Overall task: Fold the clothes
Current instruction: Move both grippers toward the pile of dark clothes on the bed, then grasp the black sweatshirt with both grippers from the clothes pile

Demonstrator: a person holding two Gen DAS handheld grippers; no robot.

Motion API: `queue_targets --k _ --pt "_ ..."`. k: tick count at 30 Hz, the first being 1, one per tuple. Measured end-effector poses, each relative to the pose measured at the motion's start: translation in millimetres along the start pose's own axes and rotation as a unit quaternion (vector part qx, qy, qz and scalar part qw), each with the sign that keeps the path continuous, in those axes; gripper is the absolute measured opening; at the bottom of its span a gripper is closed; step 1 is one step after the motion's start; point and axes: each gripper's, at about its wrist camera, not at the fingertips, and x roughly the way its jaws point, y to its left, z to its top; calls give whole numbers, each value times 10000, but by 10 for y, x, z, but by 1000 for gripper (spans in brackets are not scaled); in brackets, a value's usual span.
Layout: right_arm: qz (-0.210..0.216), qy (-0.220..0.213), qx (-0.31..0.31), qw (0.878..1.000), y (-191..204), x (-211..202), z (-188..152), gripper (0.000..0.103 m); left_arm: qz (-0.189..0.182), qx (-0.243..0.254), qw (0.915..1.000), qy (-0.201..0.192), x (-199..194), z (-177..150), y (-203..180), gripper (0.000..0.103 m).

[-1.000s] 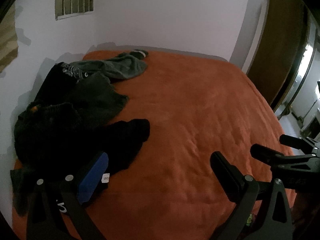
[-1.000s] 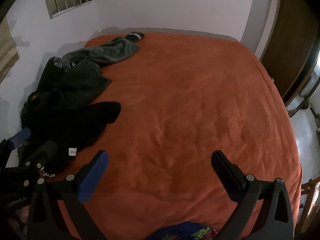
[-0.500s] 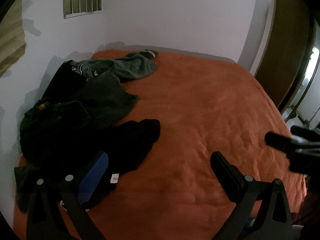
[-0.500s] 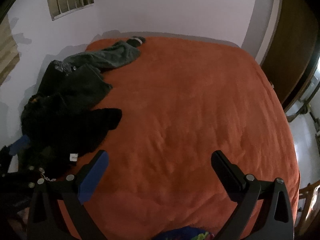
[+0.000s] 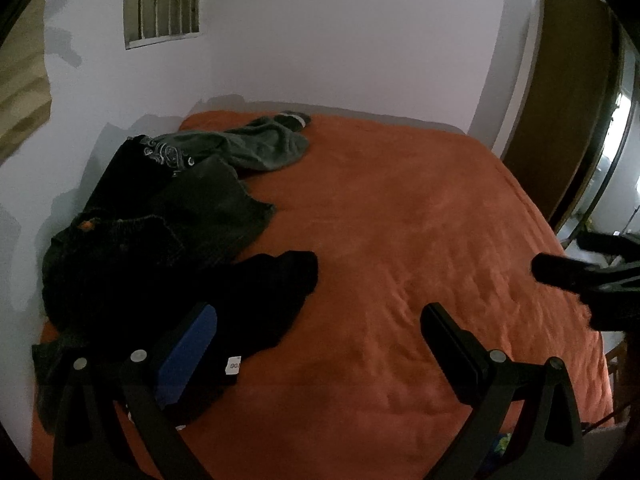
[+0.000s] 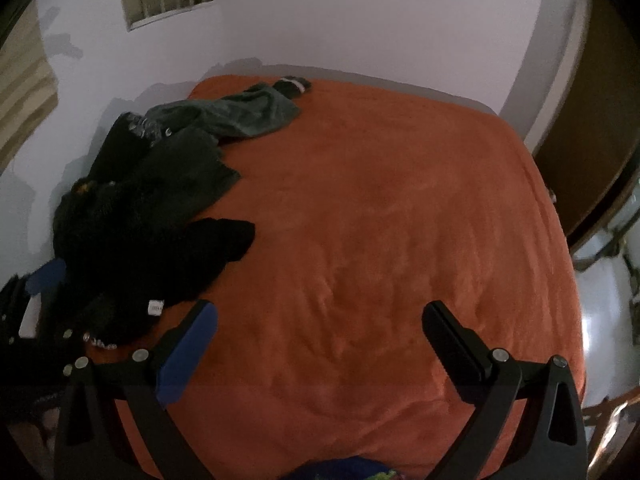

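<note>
A heap of dark clothes (image 5: 152, 240) (image 6: 144, 216) lies along the left side of a bed with an orange cover (image 5: 400, 240) (image 6: 380, 220). Nearest me is a black garment (image 5: 260, 292) (image 6: 192, 256) with a small white tag (image 5: 233, 365) (image 6: 155, 307). A grey-green garment (image 5: 256, 148) (image 6: 248, 114) stretches toward the far corner. My left gripper (image 5: 318, 332) hangs open above the bed's near edge, its blue pad over the black garment. My right gripper (image 6: 320, 332) is open over the bare cover, holding nothing, and also shows at the right of the left wrist view (image 5: 576, 258).
White walls meet behind the bed, with a slatted vent (image 5: 162, 0) high on the left. A brown wooden door (image 5: 560, 100) stands to the right of the bed. A patterned blue cloth (image 6: 348, 470) shows at the bottom edge.
Both grippers have lifted and drawn back a little from the bed, so the clothes sit lower and further right in view. Both stay open. The clothes have not moved.
</note>
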Motion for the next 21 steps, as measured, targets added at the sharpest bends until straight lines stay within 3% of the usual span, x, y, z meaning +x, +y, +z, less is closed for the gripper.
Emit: queue_targets --k 11,21 --pt "-53 -403 -438 9982 270 -150 149 103 194 -452 9985 -258 -44 45 211 102" --pt "179 -240 -641 9975 462 -4 105 103 421 -930 9946 -191 -42 28 651 102"
